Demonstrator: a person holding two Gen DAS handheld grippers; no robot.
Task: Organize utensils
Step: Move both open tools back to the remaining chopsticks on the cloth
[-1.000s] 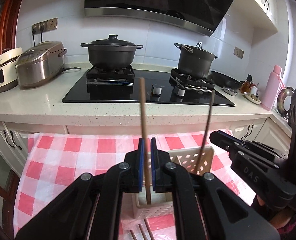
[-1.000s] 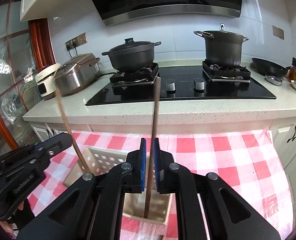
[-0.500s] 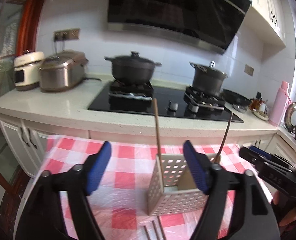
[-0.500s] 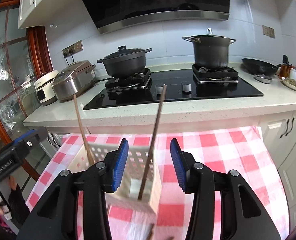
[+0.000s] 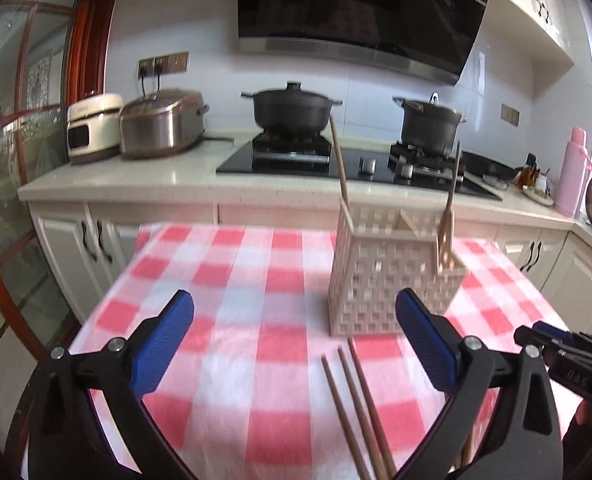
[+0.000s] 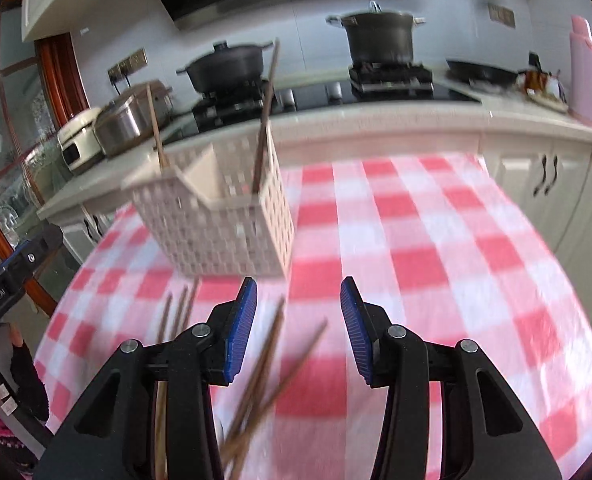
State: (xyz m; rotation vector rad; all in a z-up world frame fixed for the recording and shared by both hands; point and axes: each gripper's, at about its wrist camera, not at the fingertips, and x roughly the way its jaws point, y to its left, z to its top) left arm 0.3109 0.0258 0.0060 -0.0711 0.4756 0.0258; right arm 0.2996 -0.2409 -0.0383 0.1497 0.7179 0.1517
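Both my hand-held grippers are empty, jaws wide: left hand-held gripper [image 5: 295, 344], right hand-held gripper [image 6: 299, 330]. Two chopsticks stand in the perforated basket [image 5: 379, 276]; loose chopsticks [image 5: 355, 396] lie on the checkered bench [image 5: 232, 280] before it, long axis toward the basket. The nearest loose sticks [image 6: 268, 364] lie just below my right jaws, so right looks closer.

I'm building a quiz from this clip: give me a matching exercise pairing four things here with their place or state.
Things:
1. left gripper
2. loose chopsticks
3. basket
4. pink bottle

Place or state:
A. on the counter
B. open, holding nothing
C. upright on the checked cloth
D. flat on the cloth, before the basket

Pairs: 1-B, 2-D, 3-C, 4-A
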